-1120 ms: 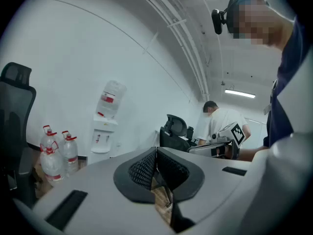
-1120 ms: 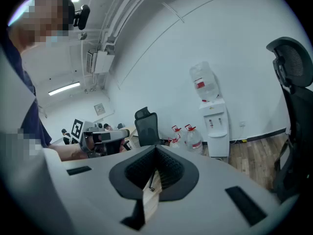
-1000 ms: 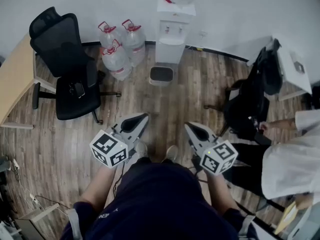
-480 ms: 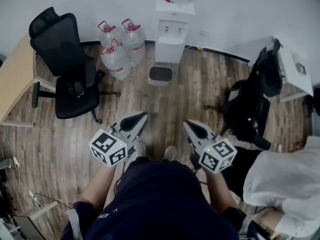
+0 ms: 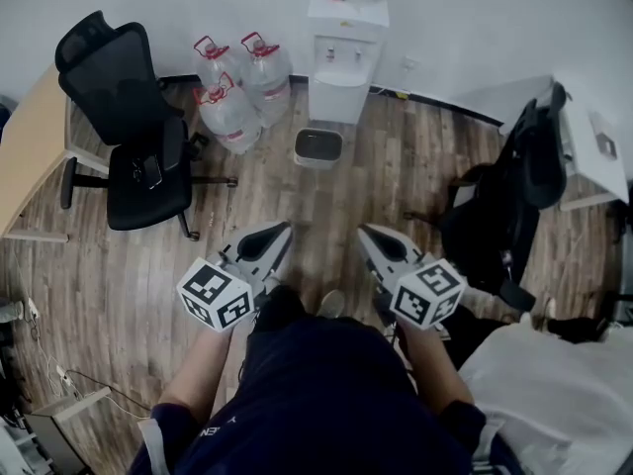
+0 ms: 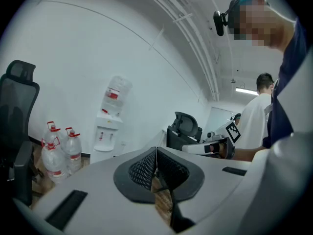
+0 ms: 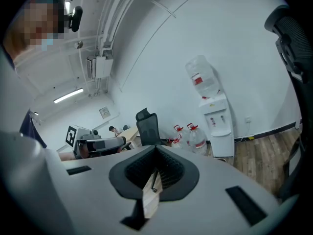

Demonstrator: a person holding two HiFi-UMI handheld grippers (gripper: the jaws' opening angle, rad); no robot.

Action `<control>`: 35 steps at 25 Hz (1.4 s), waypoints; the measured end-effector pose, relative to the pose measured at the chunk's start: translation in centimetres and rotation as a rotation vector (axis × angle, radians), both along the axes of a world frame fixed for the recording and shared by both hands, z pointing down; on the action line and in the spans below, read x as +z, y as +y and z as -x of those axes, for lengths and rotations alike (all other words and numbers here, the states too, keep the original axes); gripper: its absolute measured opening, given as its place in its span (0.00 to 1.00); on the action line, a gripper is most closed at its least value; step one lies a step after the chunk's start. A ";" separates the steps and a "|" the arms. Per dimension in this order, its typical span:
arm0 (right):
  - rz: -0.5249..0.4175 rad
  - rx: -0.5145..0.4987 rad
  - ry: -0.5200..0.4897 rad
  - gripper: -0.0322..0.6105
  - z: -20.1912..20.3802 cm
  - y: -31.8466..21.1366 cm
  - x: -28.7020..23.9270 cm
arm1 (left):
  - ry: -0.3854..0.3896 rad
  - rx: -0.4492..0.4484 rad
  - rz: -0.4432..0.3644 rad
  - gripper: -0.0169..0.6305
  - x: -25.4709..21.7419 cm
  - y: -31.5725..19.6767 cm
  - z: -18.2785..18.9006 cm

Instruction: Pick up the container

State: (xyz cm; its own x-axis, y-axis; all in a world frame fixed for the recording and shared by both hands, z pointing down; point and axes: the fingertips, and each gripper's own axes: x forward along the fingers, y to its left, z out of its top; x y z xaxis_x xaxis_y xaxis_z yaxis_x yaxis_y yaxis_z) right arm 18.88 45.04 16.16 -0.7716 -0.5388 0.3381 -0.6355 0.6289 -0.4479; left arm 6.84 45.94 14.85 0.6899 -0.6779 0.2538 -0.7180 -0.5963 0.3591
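Observation:
A small grey open-topped container [image 5: 318, 146] stands on the wooden floor in front of a white water dispenser [image 5: 343, 59]. My left gripper [image 5: 282, 229] and right gripper [image 5: 364, 233] are held side by side at waist height, well short of the container, both pointing toward it. Both are shut with nothing between the jaws. In the left gripper view the left gripper [image 6: 156, 153] shows closed black pads [image 6: 144, 168], and the dispenser [image 6: 108, 131] lies far ahead. The right gripper view shows the right gripper [image 7: 156, 152] shut too. The container is hidden in both gripper views.
Three large water bottles [image 5: 237, 92] stand left of the dispenser. A black office chair [image 5: 134, 137] and a wooden desk [image 5: 30, 156] are at the left. Another black chair [image 5: 509, 201] with a white table [image 5: 588, 142] is at the right, and a person in white [image 5: 554, 394] is at the lower right.
The person in white at the right has moved down toward the lower right corner. My right gripper has shifted slightly left and up. The left gripper has hardly moved.

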 end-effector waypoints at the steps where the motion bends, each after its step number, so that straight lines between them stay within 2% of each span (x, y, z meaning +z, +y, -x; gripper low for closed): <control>1: 0.002 -0.003 -0.001 0.07 0.0 -0.5 0.1 | -0.005 -0.002 0.002 0.07 0.1 -0.5 -0.1; 6: 0.021 -0.006 0.005 0.07 -0.2 -2.9 1.2 | -0.007 -0.011 0.022 0.07 1.5 -3.9 0.3; 11: 0.067 0.023 0.019 0.07 0.5 -7.6 3.4 | -0.004 0.012 0.039 0.07 3.1 -9.7 1.7; 16: 0.120 0.065 0.037 0.08 3.1 -14.9 6.3 | -0.021 0.063 0.073 0.07 5.9 -18.0 4.9; 24: 0.174 0.136 0.088 0.07 9.0 -26.0 7.8 | -0.075 0.121 0.087 0.07 7.8 -30.3 11.9; 28: 0.206 0.180 0.109 0.07 10.0 -29.7 8.6 | -0.088 0.145 0.102 0.07 8.9 -34.5 13.7; 35: 0.266 0.219 0.141 0.07 10.8 -33.4 11.0 | -0.099 0.172 0.152 0.07 12.5 -39.1 15.4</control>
State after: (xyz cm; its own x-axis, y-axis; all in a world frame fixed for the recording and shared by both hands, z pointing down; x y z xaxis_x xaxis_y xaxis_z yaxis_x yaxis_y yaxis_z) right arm 8.05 11.63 27.19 -0.5835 -0.5649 0.5835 -0.8093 0.3449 -0.4754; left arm -8.55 6.84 27.31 0.7587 -0.5013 0.4160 -0.6466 -0.6573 0.3871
